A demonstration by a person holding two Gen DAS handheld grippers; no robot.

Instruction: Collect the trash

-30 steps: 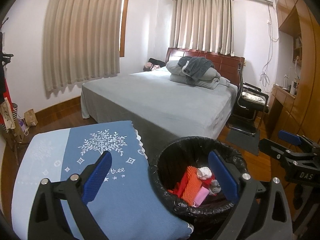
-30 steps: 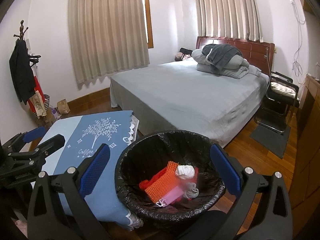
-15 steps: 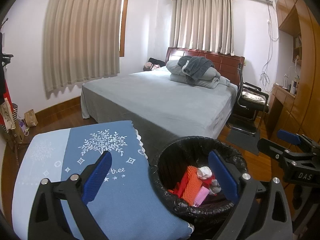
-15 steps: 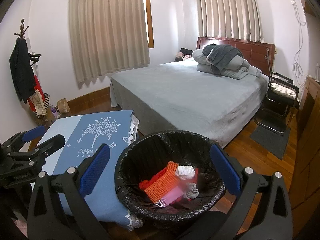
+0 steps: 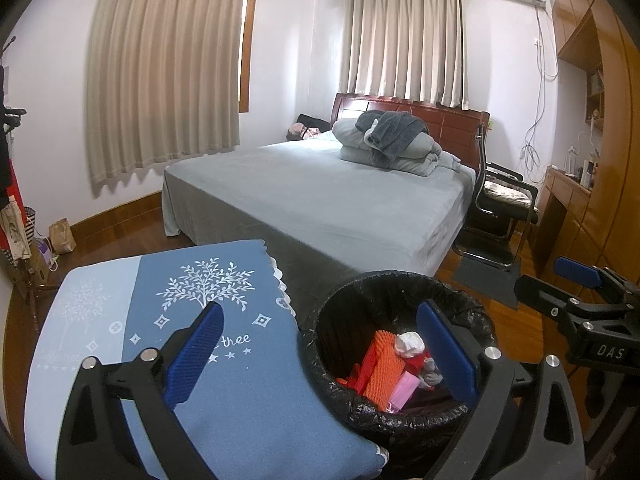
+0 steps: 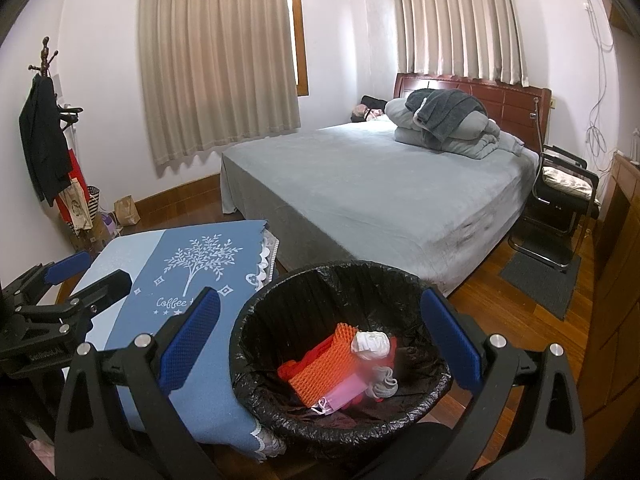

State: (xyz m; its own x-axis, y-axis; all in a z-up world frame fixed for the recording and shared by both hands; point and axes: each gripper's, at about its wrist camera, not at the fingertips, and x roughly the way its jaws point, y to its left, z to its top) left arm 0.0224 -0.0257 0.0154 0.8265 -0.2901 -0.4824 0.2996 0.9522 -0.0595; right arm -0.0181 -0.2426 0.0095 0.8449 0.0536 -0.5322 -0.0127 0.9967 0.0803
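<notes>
You hold both hand-held grippers, left and right, spread and empty over the bin; its trash looks collected, the tabletop bare.

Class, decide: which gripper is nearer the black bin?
Right. The right gripper hovers centred over the black bin; the left gripper hangs farther left, partly over the blue tablecloth.

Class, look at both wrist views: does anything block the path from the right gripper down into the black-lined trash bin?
Nothing visible does. The right gripper hangs open and empty above the trash bin; its mouth is uncovered, with orange netting and a white wad lying low inside. The blue-clothed table stands beside the bin, not across it.
</notes>
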